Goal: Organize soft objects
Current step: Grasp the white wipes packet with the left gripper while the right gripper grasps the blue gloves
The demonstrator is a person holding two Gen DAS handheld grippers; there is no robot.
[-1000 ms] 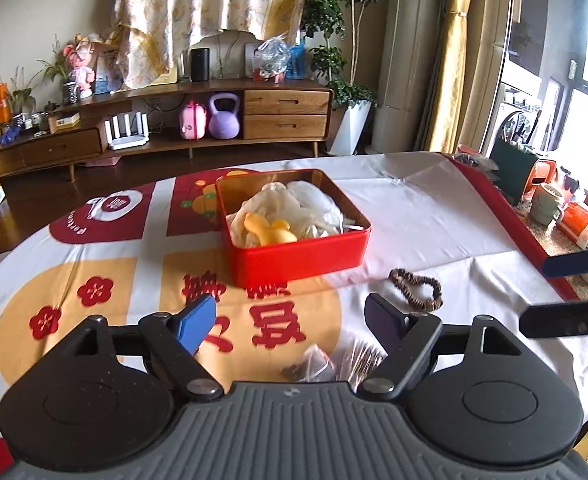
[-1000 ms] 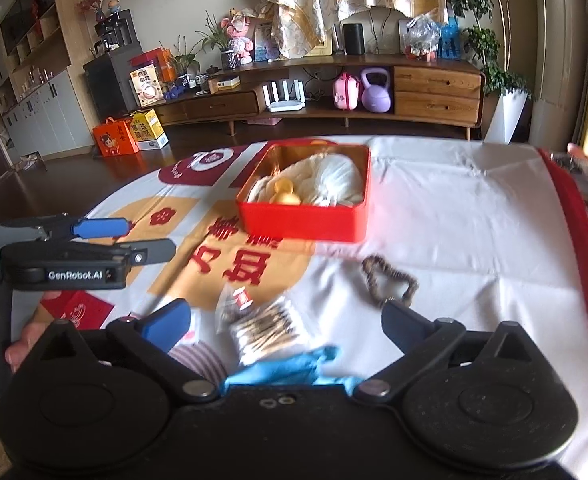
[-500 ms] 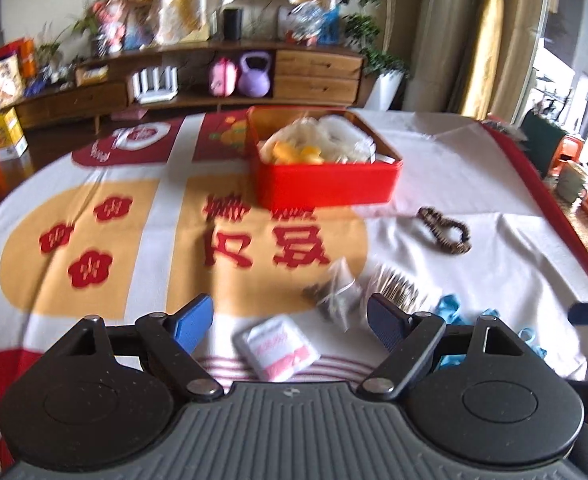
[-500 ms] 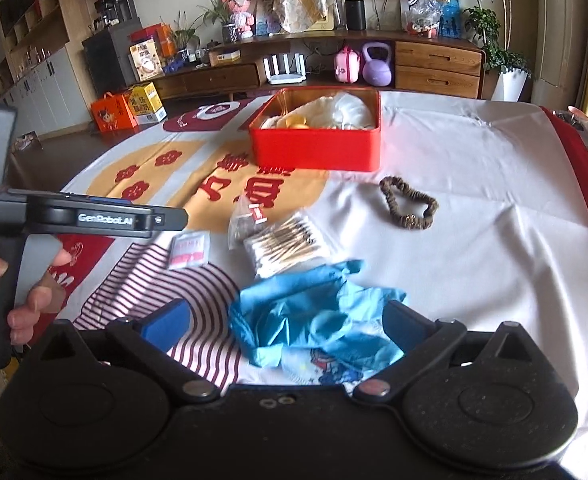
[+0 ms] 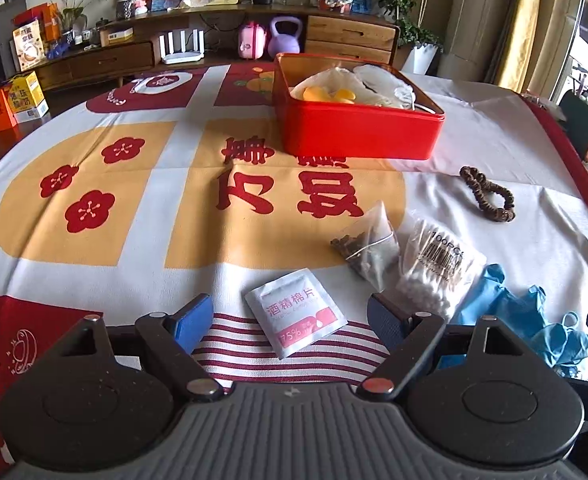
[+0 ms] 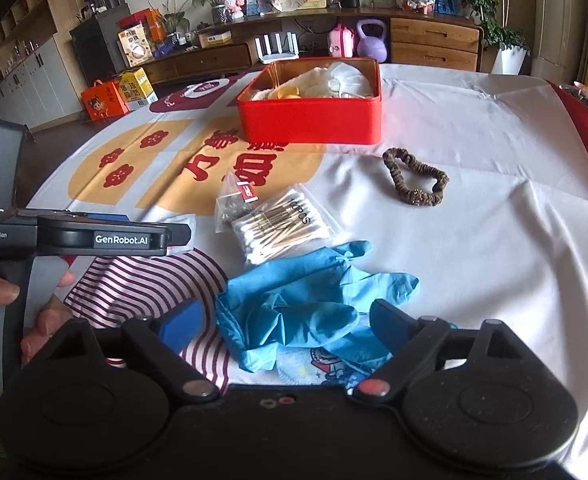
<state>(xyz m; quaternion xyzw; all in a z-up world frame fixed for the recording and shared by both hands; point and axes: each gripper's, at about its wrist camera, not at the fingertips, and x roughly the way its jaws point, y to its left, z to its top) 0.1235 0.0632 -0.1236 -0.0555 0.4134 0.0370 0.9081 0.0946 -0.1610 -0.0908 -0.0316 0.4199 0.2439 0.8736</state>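
The right gripper [image 6: 283, 318], angled down with its jaws closing, straddles the blue glove [image 6: 310, 304]; it should pinch a thick fold rather than the tablecloth [image 6: 494, 220]. The left gripper [image 5: 289, 314], open and tilted down, frames the wipe packet [image 5: 296, 318]. Far behind stands the red tin [image 6: 314, 120], partly filled.

On my cloth I count one red tin [image 5: 358, 132], with two yellow pieces [image 5: 330, 94] showing among the white stuff in it. Loose on the table I see one brown scrunchie [image 6: 414, 178], one bag of cotton swabs [image 6: 277, 226], one small clear pouch of dark bits [image 5: 364, 242], one alcohol wipe sachet [image 5: 296, 312] and one heap of blue gloves [image 6: 306, 304]; how many gloves, I cannot tell.
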